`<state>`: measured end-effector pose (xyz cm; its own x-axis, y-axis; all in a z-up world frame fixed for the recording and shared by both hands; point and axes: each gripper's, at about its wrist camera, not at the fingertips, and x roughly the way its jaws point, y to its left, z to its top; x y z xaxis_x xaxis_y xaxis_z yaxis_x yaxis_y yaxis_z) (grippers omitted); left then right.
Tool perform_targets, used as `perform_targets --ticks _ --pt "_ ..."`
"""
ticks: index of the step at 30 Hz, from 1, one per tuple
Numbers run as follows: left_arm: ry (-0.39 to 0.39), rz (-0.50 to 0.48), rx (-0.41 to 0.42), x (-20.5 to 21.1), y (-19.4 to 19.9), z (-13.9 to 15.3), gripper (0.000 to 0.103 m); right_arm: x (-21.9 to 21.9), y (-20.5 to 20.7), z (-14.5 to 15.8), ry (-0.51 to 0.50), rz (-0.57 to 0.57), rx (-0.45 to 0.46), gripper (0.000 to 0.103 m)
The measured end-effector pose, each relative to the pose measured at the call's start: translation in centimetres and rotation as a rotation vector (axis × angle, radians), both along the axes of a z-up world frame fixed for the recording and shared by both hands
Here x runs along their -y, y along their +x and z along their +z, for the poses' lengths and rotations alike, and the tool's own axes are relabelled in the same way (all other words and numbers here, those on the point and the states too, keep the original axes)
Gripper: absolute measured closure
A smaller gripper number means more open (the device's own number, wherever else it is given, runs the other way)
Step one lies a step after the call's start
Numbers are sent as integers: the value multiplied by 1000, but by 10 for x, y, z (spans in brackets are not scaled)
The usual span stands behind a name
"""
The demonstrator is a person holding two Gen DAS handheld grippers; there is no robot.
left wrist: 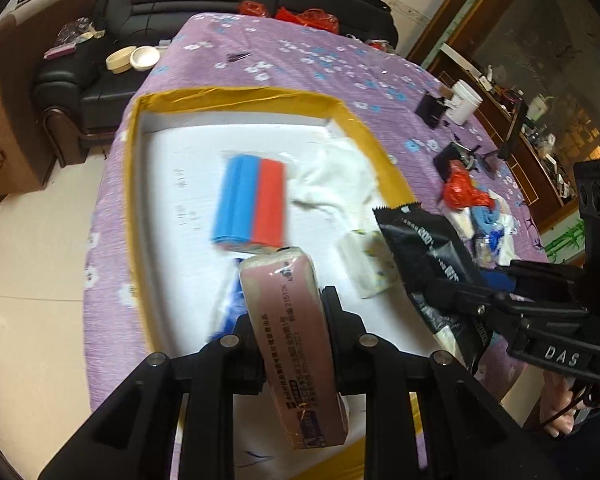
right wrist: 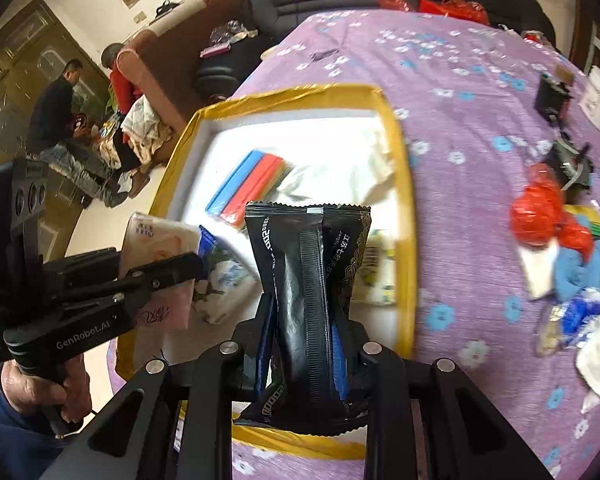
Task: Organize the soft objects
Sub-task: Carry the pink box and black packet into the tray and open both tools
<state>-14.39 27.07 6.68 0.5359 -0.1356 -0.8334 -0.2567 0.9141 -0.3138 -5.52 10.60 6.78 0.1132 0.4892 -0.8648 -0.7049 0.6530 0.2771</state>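
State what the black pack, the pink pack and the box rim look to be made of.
Black pack: glossy plastic film, judging by its sheen, crimped zigzag end and ribbed back seam. Pink pack: thin clear plastic wrap, shiny and wrinkled, over something soft, probably tissues. Box rim: looks like cardboard covered in yellow tape, slightly glossy and creased; uncertain.

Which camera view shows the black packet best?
The right wrist view: the black packet stands centred and whole there, pinched at its middle by the right tool. The left wrist view shows the packet only obliquely at the right, partly hidden by that tool.
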Motion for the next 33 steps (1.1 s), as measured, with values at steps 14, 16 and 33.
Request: perform_targets --ticks 14,16,33 --pt "5 -31 -19 -30 47 -13 80 -55 5 -13 -70 12 58 73" --pt "11 -26 -11 -33 50 -11 78 -57 4 -12 -81 11 73 73" --pt "-31 20 39 -29 30 7 40 -31 -10 4 -35 -1 62 62"
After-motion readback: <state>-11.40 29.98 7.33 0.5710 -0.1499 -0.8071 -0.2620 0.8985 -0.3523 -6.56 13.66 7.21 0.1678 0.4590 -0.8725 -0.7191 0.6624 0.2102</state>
